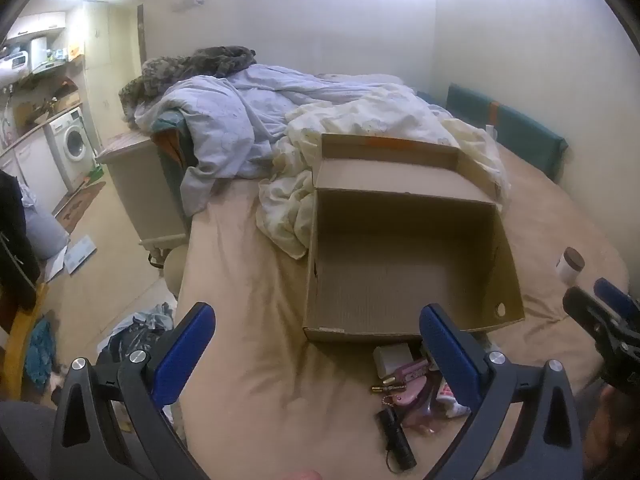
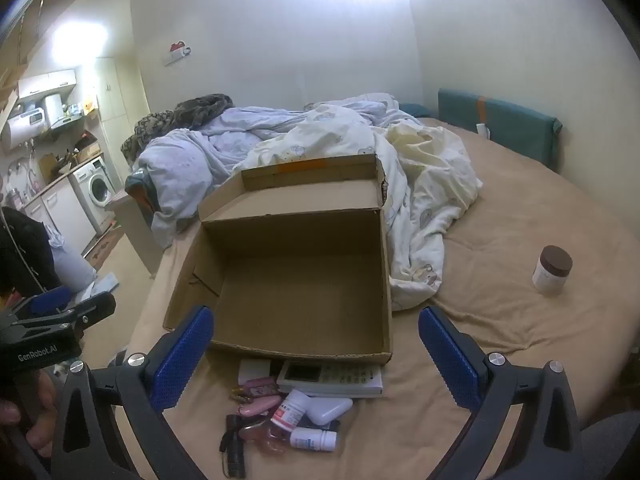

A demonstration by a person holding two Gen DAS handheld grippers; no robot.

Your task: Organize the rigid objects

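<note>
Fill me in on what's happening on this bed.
A person holds two grippers, left gripper and right gripper, both open and empty, above the bed. The cardboard box holds nothing yet. A remote, pill bottles and a flashlight lie before it; a jar stands apart.

place: home bedroom | cues: unmade bed (image 2: 520, 208), washing machine (image 2: 96, 188)

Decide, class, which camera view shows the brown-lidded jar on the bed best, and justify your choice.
The right wrist view. There the brown-lidded jar stands whole and unobstructed on the tan bedsheet, right of the cardboard box. The left wrist view shows the jar smaller, near the picture's right edge, more distorted.
</note>
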